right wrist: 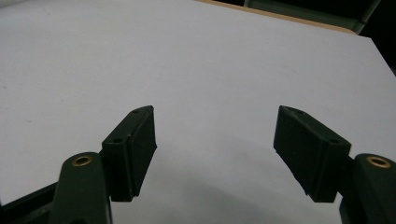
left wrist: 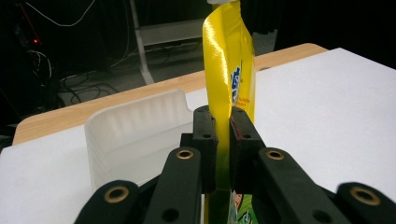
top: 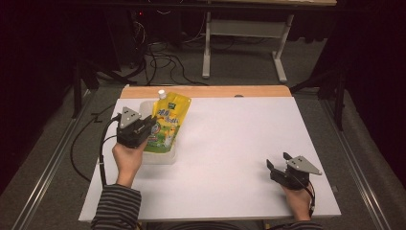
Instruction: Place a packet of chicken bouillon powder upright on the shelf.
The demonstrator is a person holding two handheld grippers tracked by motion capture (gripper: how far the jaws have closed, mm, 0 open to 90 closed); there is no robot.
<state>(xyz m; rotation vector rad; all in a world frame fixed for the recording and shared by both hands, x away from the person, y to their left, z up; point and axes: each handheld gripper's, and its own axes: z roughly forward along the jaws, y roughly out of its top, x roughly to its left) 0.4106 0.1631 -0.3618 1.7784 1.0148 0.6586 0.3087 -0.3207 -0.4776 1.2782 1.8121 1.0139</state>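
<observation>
The yellow spouted pouch sat left of centre in the high view, its lower part inside a clear plastic tub and its white cap pointing toward the upper part of the frame. It leaned over the tub, green print showing at its lower end. In the left gripper view the pouch rose edge-on up the middle of the frame, pinched between the two black pads, which stood close together with only the thin yellow film between them. The left tongs were thus clamped on the pouch, held by a hand that came up from the lower left of the high view on a striped sleeve. The tub lay just to the left of the jaws in the left gripper view, its ribbed wall pale and translucent.

The white worktop carried both, with a wooden strip along its far edge. At the lower right of the high view the right tongs rested low over the bare sheet, well apart from the pouch. In the right gripper view those tongs stood wide, nothing between the pads, with the white worktop behind them.

Beyond the worktop, at the top of the high view, were a dark floor, cables and the legs of a grey frame.
</observation>
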